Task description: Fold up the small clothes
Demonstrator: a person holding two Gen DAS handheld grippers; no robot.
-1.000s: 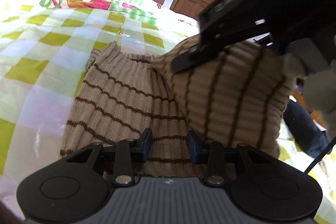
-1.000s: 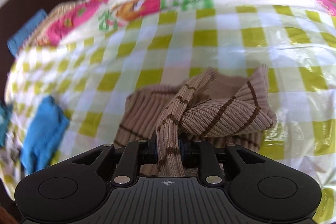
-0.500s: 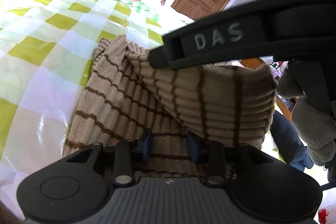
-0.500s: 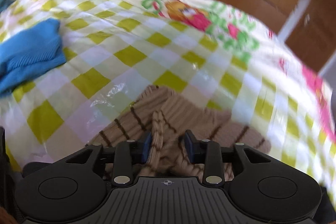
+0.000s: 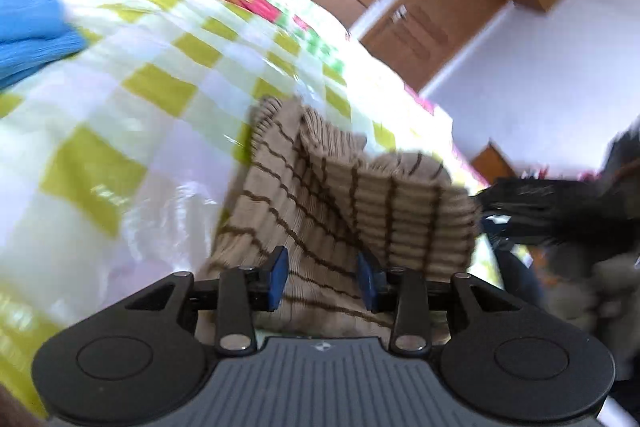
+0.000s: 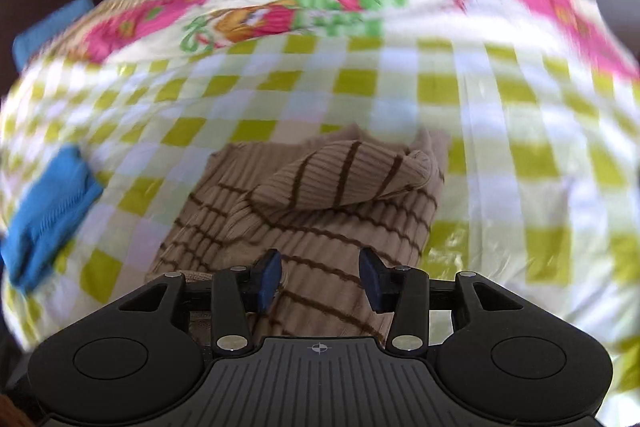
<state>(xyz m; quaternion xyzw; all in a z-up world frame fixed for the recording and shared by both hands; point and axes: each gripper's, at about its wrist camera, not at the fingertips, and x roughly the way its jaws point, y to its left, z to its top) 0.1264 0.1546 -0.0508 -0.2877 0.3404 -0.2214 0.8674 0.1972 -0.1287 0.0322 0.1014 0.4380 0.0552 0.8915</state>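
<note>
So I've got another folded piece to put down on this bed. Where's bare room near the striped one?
Free: the checked bedspread right of the tan striped garment, and the stretch beyond it up to the pink cartoon print. Tighter: the left gap, bordered by the blue garment. Crowded: the near edge, where the open left gripper and the opening right gripper hover over the knit.

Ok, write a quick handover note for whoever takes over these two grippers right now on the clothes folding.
Left gripper: jaws apart over the near edge of the striped beige knit, not pressing on it.
Right gripper: jaws opening, nothing pinched; the knit lies below them.
The knit lies on the checked bed cover, with one sleeve laid across the body.
A blue garment lies apart on the cover.
Done: one sleeve folded in.
Left: the rest of the knit's fold; likely the blue garment after.
</note>
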